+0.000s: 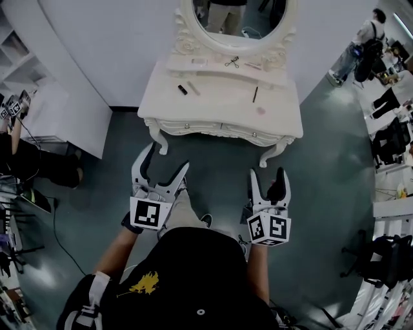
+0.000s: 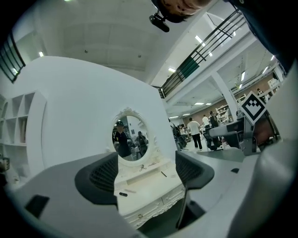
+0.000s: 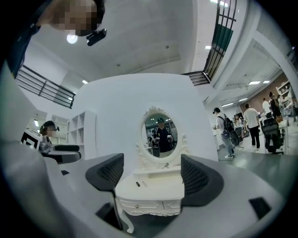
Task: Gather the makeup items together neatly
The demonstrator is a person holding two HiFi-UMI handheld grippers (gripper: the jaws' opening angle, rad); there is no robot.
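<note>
Left hand-held gripper (image 1: 166, 158): my jaws wide apart, nothing between. Right hand-held gripper (image 1: 268, 174): same, empty. Makeup items scattered on white table (image 1: 219, 108) ahead, well apart from both: dark tube (image 1: 182, 89) left, pencil (image 1: 255, 94) right.

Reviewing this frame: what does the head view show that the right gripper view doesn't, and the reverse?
Head view only: the marker cube on the right gripper, and a dark pencil on the right of the tabletop. Right gripper view only: a ceiling light and a balcony railing overhead. Both: the white dressing table, its oval mirror, a small black tube left of centre, and the right gripper's jaws standing apart with nothing between them.
</note>
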